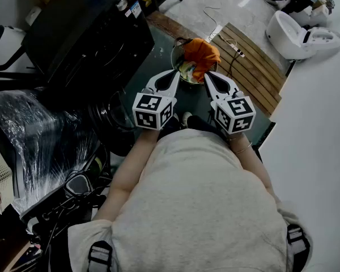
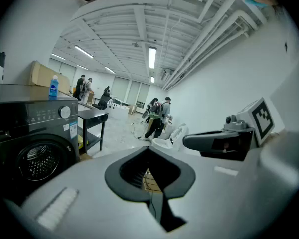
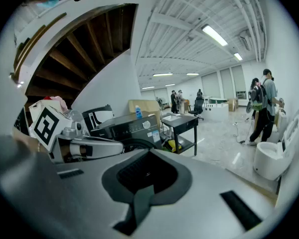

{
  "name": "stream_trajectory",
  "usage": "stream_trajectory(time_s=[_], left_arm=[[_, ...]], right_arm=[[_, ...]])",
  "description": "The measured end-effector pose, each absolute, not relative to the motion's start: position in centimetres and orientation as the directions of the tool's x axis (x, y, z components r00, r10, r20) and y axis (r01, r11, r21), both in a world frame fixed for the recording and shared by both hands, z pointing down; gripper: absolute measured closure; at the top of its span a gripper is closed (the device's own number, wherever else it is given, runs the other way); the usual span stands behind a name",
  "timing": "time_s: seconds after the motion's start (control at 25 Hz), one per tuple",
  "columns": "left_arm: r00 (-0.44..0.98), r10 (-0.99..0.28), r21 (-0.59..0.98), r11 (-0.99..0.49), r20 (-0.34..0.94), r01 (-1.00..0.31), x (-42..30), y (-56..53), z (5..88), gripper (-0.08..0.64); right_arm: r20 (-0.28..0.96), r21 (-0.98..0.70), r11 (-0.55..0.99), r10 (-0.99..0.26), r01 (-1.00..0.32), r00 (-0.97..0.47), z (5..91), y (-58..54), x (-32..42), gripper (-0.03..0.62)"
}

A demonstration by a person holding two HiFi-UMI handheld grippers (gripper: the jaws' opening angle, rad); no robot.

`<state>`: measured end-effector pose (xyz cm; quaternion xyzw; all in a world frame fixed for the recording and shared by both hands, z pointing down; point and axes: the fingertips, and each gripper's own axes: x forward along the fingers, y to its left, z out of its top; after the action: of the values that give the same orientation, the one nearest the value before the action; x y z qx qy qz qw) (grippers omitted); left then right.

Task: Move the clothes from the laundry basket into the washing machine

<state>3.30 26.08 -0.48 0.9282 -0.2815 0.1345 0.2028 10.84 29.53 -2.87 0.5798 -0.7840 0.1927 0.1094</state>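
A wire laundry basket [image 1: 178, 49] stands on the floor ahead of me, with an orange garment [image 1: 202, 54] heaped on top and paler clothes [image 1: 187, 70] beneath. The black washing machine [image 1: 85, 38] is to the left; its round porthole [image 2: 39, 161] faces the left gripper view, and it also shows in the right gripper view [image 3: 132, 127]. My left gripper [image 1: 173, 75] and right gripper [image 1: 208, 77] are held side by side just short of the basket, above the floor. Both are shut with nothing between the jaws. Each gripper view sees the other: right gripper [image 2: 220, 141], left gripper [image 3: 84, 146].
A blue bottle [image 2: 53, 87] stands on the washer. A black shelf table [image 2: 92, 117] is beyond it. A wooden pallet [image 1: 255, 67] lies right of the basket, with a white machine [image 1: 300, 35] past it. A plastic-wrapped chair [image 1: 34, 135] is at my left. People stand far off [image 2: 157, 116].
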Motion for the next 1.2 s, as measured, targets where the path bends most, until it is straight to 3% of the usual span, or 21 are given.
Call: stream_trajectory(time_s=[0.2,0.72,1.2], left_arm=[[0.773,-0.501,0.291,-0.729,0.39,-0.619,2.4,25.5,0.3,0.551],[0.809,-0.454,0.332,-0.749,0.374,-0.574,1.5,26.8,0.8,0.551],[0.816,-0.368,0.368,-0.756,0.445,-0.541,1.9,25.1,4.6,0.551]], right_arm=[[0.399,-0.177,0.252,-0.865,-0.951,-0.303,-2.4,29.6,10.6,0.588],[0.367,-0.24,0.204,-0.886,-0.949,-0.283,-2.5,29.7,10.3,0.588],[0.504,-0.274,0.284,-0.771,-0.919,-0.388,1.9,29.3,9.0,0.586]])
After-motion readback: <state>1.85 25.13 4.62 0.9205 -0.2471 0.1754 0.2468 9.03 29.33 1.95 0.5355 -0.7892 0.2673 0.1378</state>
